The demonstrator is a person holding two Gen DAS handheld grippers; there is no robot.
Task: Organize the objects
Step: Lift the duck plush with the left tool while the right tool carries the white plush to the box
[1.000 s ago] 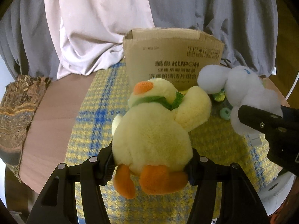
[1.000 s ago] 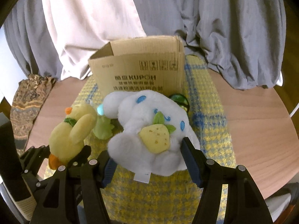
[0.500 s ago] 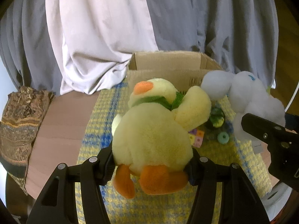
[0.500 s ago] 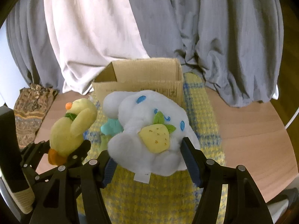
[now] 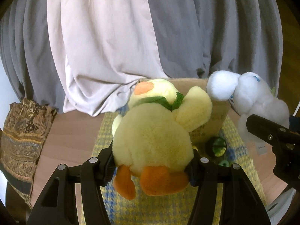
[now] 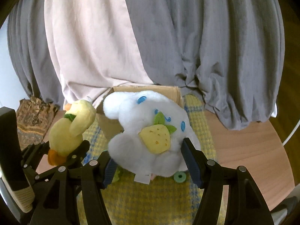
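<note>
A yellow duck plush [image 5: 151, 136] sits clamped in the left gripper [image 5: 152, 161], held above a yellow-and-blue checked cloth [image 5: 241, 168] in front of a cardboard box [image 6: 168, 91]. Beside it, the right gripper [image 6: 148, 161] squeezes a white plush [image 6: 148, 129] bearing a yellow strawberry. Grey and pale curtains [image 6: 150, 37] hang behind the wooden table [image 6: 243, 150].

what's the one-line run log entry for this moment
left gripper: shut on yellow duck plush | right gripper: shut on white plush | cardboard box: behind
</note>
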